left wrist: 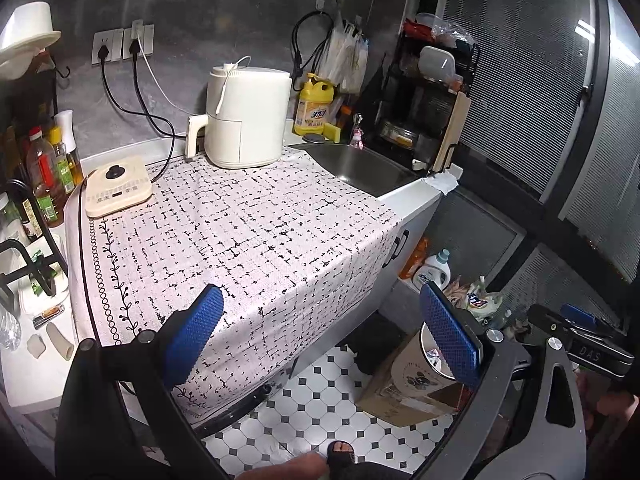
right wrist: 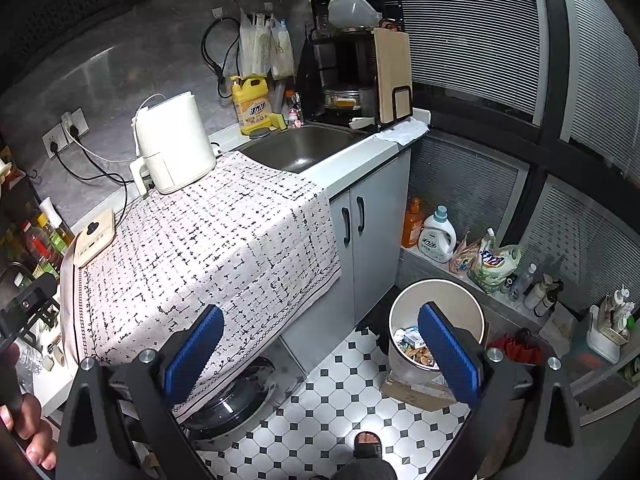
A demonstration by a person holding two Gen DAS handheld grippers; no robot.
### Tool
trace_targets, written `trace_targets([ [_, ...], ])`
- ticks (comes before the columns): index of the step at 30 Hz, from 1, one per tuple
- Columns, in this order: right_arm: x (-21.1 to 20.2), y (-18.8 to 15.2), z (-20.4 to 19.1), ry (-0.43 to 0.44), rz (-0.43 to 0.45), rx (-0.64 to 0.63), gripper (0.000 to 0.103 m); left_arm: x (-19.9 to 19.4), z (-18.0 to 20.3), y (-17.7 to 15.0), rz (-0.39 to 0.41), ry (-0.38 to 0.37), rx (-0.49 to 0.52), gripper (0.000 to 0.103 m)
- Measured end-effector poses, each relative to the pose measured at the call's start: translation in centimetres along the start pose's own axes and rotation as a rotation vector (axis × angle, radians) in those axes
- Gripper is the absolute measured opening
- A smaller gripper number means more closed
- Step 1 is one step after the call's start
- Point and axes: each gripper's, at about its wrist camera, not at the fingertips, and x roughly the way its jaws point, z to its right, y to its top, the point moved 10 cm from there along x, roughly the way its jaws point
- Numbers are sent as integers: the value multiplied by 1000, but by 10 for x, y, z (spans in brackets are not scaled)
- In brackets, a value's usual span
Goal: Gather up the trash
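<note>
A round trash bin stands on the floor beside the cabinet, with wrappers and scraps inside; it also shows in the left wrist view. My left gripper is open and empty, held over the front edge of the cloth-covered counter. My right gripper is open and empty above the tiled floor, its right finger in front of the bin. Small scraps lie on the white surface at the left.
A white air fryer, an induction cooker, a sink, a yellow detergent bottle and a dish rack are on the counter. Oil bottles stand at left. Detergent bottles line the floor ledge.
</note>
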Motion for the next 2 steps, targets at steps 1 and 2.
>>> trace_targets([
  [1, 1, 1, -2, 1, 1, -5, 95, 2, -2, 1, 0, -1, -5, 97],
  [2, 3, 3, -3, 0, 1, -11, 95, 4, -4, 2, 2, 0, -9, 97],
])
